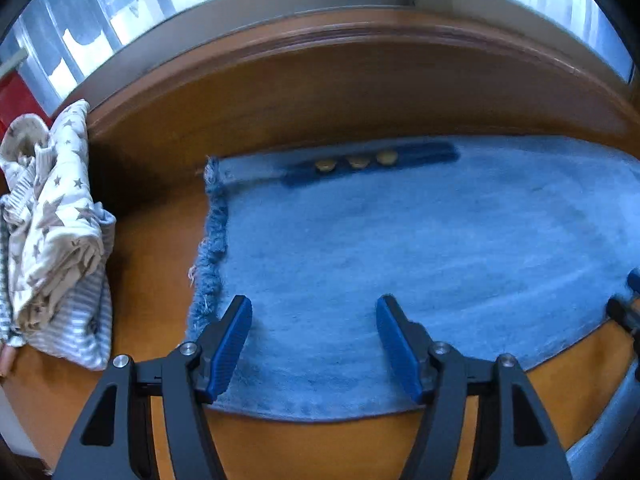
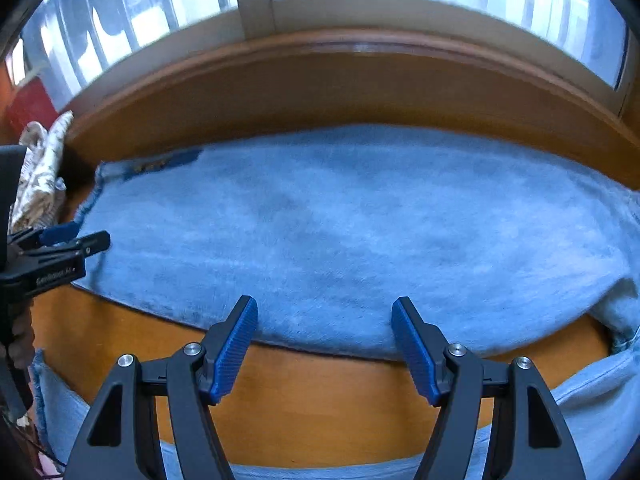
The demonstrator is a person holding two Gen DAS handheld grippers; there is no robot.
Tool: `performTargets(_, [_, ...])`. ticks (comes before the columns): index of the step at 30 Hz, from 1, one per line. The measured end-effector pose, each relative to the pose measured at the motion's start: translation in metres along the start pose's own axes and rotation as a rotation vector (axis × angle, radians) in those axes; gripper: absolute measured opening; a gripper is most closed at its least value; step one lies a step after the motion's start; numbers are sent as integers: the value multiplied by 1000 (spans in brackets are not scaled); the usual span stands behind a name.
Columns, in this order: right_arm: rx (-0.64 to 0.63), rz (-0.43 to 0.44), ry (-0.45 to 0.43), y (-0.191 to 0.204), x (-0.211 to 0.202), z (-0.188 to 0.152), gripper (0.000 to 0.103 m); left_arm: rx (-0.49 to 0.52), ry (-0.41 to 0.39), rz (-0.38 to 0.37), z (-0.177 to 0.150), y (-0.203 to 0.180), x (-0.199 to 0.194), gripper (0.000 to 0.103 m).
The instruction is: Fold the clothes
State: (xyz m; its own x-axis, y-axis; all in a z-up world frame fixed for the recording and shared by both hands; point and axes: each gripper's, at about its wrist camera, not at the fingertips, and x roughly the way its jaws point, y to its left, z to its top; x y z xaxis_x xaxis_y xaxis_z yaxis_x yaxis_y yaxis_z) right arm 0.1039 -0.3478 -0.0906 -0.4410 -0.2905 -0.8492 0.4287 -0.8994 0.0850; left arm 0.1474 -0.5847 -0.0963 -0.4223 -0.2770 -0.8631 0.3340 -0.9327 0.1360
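Note:
A light-blue denim garment (image 1: 400, 240) lies spread flat on the orange wooden table (image 1: 160, 248). Its frayed edge (image 1: 212, 248) is at the left, and a dark placket with three brass buttons (image 1: 356, 160) runs along its far side. My left gripper (image 1: 314, 300) hovers open over the garment's near left part, with nothing between its blue pads. In the right wrist view the denim garment (image 2: 340, 220) fills the middle. My right gripper (image 2: 325, 300) stands open above its near edge. The left gripper (image 2: 90, 236) shows at the left edge of that view.
A crumpled pile of star-patterned and striped clothes (image 1: 56, 216) sits at the table's left end. A raised wooden ledge (image 1: 320, 52) and a window run behind the table. More denim (image 2: 592, 400) hangs over the near edge. The right gripper's tip (image 1: 628, 300) pokes in at the right.

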Motion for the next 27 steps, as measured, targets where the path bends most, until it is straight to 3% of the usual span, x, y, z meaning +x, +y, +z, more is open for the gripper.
performTargets(5, [-72,-11,-2,18,0,-12,76,-50,4,-13,-17,23,-4,79])
performTargets(8, [-92,2,1,23,0,-12,80,-65,18,-39,-16,30,-2,80])
performTargets(11, [-45,50,-9,14,-9,-11,80,-36,15,-12,-13,23,-6,78])
performTargets(14, [16,69,-70,-2,-34,-17,80,9,-17,-23,-13,9,-19,78])
performTargets(17, [60,24,-116,-23,-61,-33,80,56,-57,-81,-14,-12,-38,78])
performTargets(24, [153,-112,-114,-84,-97,-87,80,166,-110,-249,-27,-87,-89,78])
performTargets(27, [189,-143,-121,-115,-107,-104,80,218,-123,-256,-42,-127,-111,78])
